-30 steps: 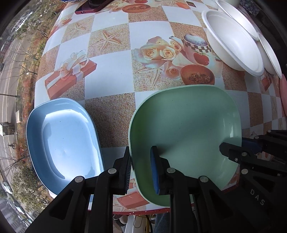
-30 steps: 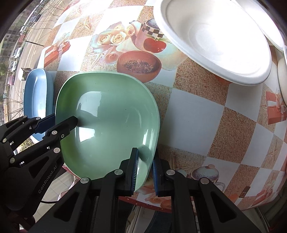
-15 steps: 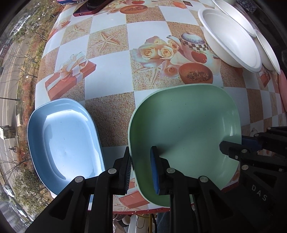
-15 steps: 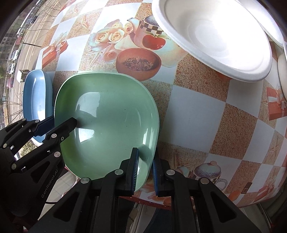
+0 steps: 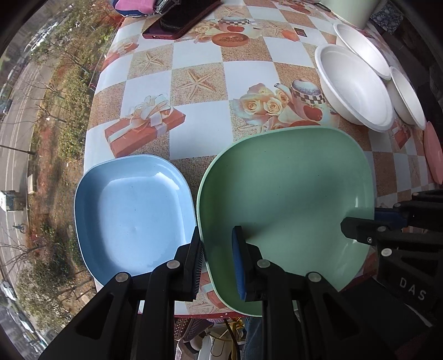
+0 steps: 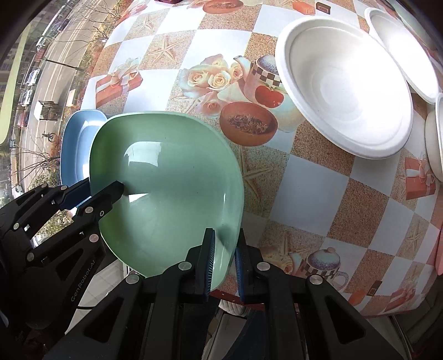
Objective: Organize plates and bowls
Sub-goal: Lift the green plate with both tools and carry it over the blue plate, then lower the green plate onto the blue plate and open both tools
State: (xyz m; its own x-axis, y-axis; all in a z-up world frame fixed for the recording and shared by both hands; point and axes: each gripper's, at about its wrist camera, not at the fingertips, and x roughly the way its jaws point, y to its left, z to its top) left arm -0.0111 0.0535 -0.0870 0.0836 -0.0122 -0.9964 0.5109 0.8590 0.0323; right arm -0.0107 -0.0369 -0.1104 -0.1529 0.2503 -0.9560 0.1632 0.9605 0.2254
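A green square plate (image 5: 285, 199) (image 6: 169, 188) hangs above the patterned table, held by both grippers. My left gripper (image 5: 217, 241) is shut on its left rim; my right gripper (image 6: 224, 238) is shut on its right rim. Each gripper also shows in the other's view: the right gripper (image 5: 357, 224) at the plate's right edge, the left gripper (image 6: 103, 191) at its left edge. A blue square plate (image 5: 133, 213) (image 6: 77, 141) lies on the table just left of the green one, near the table's corner.
Three white bowls (image 5: 354, 88) (image 6: 343, 83) stand at the right of the table (image 5: 199, 130). A pink plate edge (image 5: 433, 152) shows at far right. A dark red phone (image 5: 180, 25) lies at the back. The table's near edge (image 5: 205, 311) is just below the plates.
Both grippers have risen with the green plate, so the table and its objects look smaller and farther. The plate has drifted slightly toward the blue plate.
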